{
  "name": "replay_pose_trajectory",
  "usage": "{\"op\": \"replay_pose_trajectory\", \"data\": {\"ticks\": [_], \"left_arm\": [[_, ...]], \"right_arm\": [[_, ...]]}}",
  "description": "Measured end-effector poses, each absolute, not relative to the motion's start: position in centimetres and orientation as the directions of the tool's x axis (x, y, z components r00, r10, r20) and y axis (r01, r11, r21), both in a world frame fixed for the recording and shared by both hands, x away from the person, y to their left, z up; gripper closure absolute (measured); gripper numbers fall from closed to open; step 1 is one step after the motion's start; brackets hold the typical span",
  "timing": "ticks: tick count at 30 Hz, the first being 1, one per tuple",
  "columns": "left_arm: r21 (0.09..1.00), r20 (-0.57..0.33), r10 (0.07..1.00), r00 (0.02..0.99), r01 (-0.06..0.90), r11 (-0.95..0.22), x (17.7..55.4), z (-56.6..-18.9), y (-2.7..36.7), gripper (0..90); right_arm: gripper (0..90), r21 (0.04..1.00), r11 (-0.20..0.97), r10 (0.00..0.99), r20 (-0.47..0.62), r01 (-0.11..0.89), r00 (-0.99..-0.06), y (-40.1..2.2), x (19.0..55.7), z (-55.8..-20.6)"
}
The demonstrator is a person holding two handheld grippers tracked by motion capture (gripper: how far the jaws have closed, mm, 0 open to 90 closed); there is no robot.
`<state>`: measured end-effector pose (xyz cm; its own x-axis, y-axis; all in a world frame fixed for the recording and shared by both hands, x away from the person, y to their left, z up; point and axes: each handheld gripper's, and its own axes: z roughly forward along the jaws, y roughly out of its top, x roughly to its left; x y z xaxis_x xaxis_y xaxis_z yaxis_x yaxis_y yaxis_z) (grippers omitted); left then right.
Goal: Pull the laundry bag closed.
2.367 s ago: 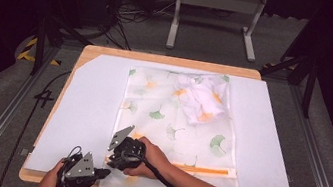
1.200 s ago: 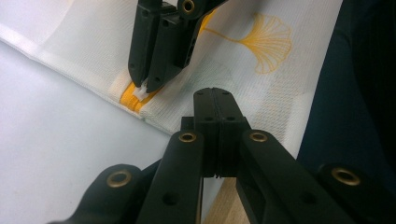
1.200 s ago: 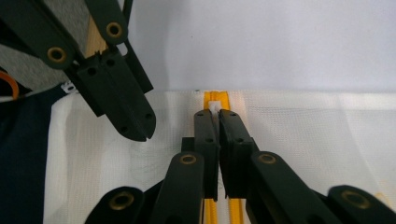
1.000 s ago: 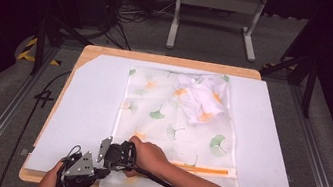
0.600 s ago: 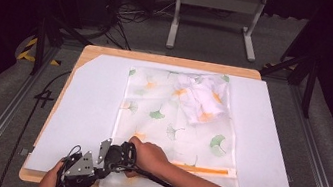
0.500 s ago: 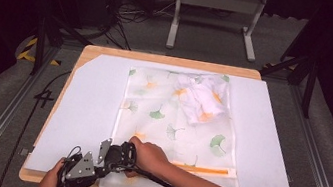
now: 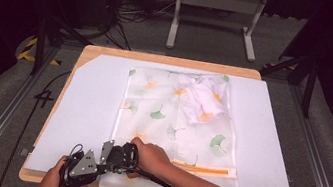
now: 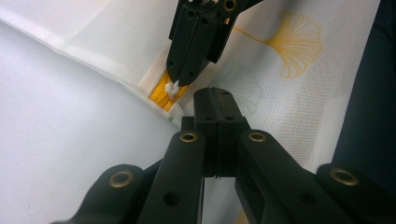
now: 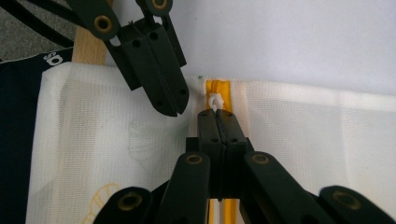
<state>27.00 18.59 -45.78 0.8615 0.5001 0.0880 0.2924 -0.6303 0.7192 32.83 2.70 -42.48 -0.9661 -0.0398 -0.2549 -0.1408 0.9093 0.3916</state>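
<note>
A white mesh bag (image 7: 169,124) printed with ginkgo leaves lies flat on the table, with a crumpled white garment (image 7: 201,99) inside at its far right. Its orange zipper (image 7: 203,168) runs along the near edge. Both grippers meet at the bag's near left corner. My right gripper (image 9: 217,114) is shut on the small white zipper pull (image 9: 215,100) at the end of the orange zipper (image 9: 217,88). My left gripper (image 8: 215,93) is shut on the mesh (image 8: 280,107) just beside that end. From above, the left gripper (image 7: 85,164) and the right gripper (image 7: 120,156) sit tip to tip.
The bag rests on a white sheet (image 7: 86,106) over a wooden board (image 7: 160,59). The board's near edge is right under both hands. Cables and a metal stand (image 7: 217,3) lie on the floor beyond the table.
The right gripper has shifted slightly left and nearer, closing up to the left gripper at the bag's corner. Over the last second both hands have stayed still.
</note>
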Motion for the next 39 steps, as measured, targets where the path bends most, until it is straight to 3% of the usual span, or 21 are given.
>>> {"op": "replay_pose_trajectory", "data": {"ticks": [10, 20, 28, 39], "left_arm": [[0.732, 0.075, 0.505, 0.86, 0.296, -0.613, 27.1, -45.8, 18.9, 90.0], [0.8, 0.008, 0.593, 0.805, 0.35, -0.487, 28.6, -45.1, 19.7, 90.0], [0.764, -0.006, 0.637, 0.771, 0.414, -0.495, 30.3, -45.8, 18.3, 90.0], [0.751, 0.032, 0.626, 0.779, 0.395, -0.53, 30.4, -46.0, 18.2, 90.0]], "right_arm": [[90.0, 0.405, 0.903, -0.03, -0.269, -0.141, -0.963, 2.1, 32.7, -42.7], [90.0, 0.445, 0.886, -0.015, -0.249, -0.128, -0.968, 1.7, 32.9, -42.8], [90.0, 0.466, 0.878, 0.007, -0.239, -0.109, -0.971, 1.4, 32.8, -43.0], [90.0, 0.444, 0.888, 0.004, -0.266, -0.118, -0.964, 1.5, 32.5, -43.0]]}}
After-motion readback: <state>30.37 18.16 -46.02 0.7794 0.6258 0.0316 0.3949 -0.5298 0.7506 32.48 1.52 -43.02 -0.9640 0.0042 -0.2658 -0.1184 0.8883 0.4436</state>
